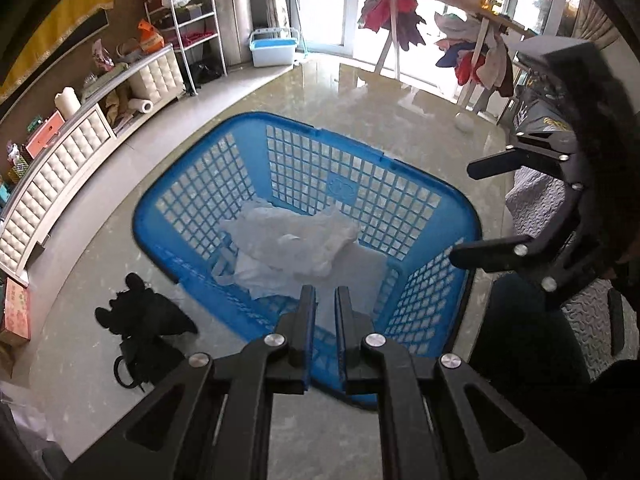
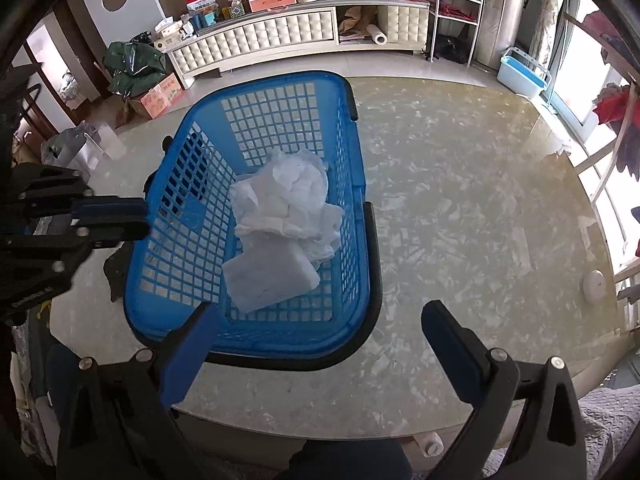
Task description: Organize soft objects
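A blue lattice basket (image 1: 192, 200) (image 2: 280, 92) stands on the marble table. White crumpled soft cloths (image 1: 296, 240) (image 2: 288, 208) and a flat folded white piece (image 2: 268, 280) lie inside it. My left gripper (image 1: 325, 304) is shut on the basket's near rim; it also shows at the left in the right wrist view (image 2: 136, 218), clamped on the basket's left wall. My right gripper (image 2: 320, 320) is open and empty just in front of the basket's near edge; it also shows at the right in the left wrist view (image 1: 472, 212).
A black soft object (image 1: 140, 316) lies on the table left of the basket. A small white round object (image 2: 593, 286) sits near the table's right edge. A padded cream cabinet (image 2: 280, 40), a metal rack (image 2: 456, 8) and a light blue tub (image 2: 522, 74) stand along the wall.
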Motion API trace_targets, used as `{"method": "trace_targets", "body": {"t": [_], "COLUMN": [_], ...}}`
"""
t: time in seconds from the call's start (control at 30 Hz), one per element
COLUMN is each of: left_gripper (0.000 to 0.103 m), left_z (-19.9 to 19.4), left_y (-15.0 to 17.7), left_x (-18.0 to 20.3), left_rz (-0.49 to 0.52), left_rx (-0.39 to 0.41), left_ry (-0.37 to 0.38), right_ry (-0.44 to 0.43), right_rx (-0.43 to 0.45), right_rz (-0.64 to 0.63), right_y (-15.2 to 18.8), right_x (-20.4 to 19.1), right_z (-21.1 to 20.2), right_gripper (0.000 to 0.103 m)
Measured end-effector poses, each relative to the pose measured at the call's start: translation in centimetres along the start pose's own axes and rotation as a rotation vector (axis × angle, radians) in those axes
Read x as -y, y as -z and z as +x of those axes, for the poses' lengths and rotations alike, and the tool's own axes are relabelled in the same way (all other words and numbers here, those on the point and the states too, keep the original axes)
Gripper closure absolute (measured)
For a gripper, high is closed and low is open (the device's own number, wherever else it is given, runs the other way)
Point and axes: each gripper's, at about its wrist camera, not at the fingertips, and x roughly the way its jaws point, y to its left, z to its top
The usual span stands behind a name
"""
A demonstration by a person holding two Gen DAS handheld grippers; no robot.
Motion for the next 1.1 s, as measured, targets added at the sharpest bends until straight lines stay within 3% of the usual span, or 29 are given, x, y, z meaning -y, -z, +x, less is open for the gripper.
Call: {"method": "trace_targets", "body": {"t": [0.1,0.23,0.33,0.63,0.73,0.87,1.1], "left_gripper": [0.094,0.072,0.071,0.019,0.015,0.000,0.000], "left_z": [1.5,2.9,3.4,3.8,3.2,1.9,-1.4], "left_y": [-0.8,-1.1,-1.5,-2.3,-2.3,-1.7,0.1], "left_x": [0.1,0.1,0.3,1.3,1.7,2.0,1.3], "left_rz": [-0.003,-0.009,-0.009,-0.011,0.003,0.009,-0.071], "left_rx": [-0.023,-0.051,-0.056,-0.057,-0.056,-0.042,-0.009], "left_ry": [-0.001,-0.006,0.002,-0.009,-0.053,-0.103,-0.128], "right_ry": [-0.010,-0.022,-0.027,-0.038,-0.041,-0.045,-0.047], "right_rx": [-0.001,0.000,0.000,0.014,0.022,0.034,0.059], "right_rz": [0.013,0.032,0.043,0.061,0.059,0.047,0.020], "right_y": [0.0,0.0,0.1,0.3,0.4,0.6,0.5], "right_x": [0.6,1.2,1.8,2.5,2.1,1.4,-0.6], "right_z": [0.4,0.7,0.9,0.4,0.0,-0.7,-2.1], "right_gripper": [0.002,0.002,0.002,0.002,0.002,0.002,0.002]}}
